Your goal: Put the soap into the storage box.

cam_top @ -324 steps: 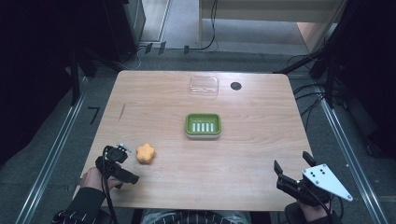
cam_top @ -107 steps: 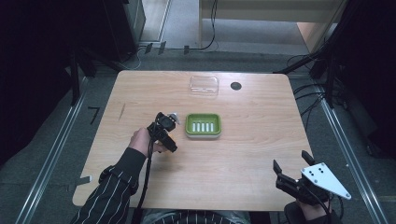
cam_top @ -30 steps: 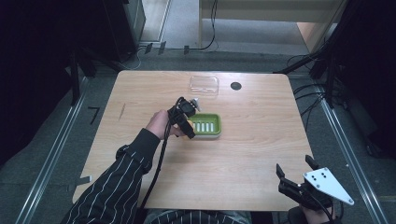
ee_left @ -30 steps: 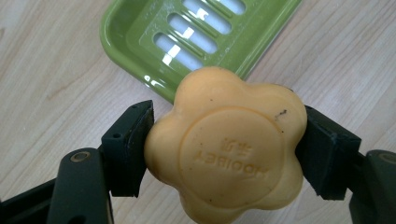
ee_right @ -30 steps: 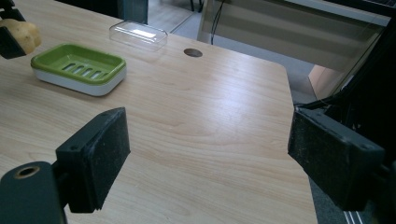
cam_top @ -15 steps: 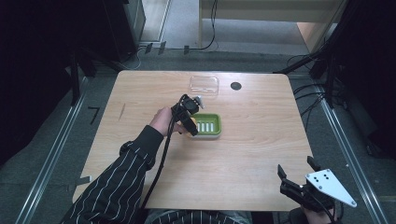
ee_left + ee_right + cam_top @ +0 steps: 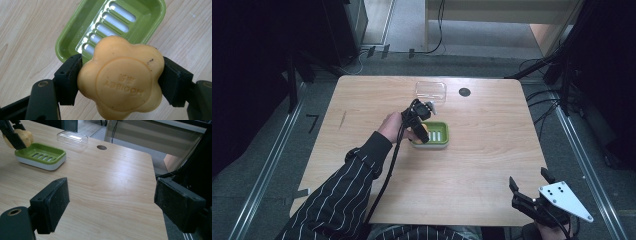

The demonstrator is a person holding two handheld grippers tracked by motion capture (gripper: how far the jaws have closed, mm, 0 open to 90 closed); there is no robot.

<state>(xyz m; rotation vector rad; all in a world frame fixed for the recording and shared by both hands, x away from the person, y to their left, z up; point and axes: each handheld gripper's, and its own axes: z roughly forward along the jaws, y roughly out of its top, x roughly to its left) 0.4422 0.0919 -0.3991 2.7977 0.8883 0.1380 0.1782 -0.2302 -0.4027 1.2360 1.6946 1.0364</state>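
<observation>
This looks like a lab or recording workspace. A bare wooden table with a round cable hole stands on grey carpet, fenced by metal rails at left and right. Black equipment stands and loose cables crowd the dark upper corners; a pale bench sits at top.

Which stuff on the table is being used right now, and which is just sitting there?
In use:
- soap, clamped in the left tool
- green dish, right under the soap

Just sitting there:
- clear lid, behind the dish
- right tool, open, at the table's near edge
- round hole in the table
</observation>
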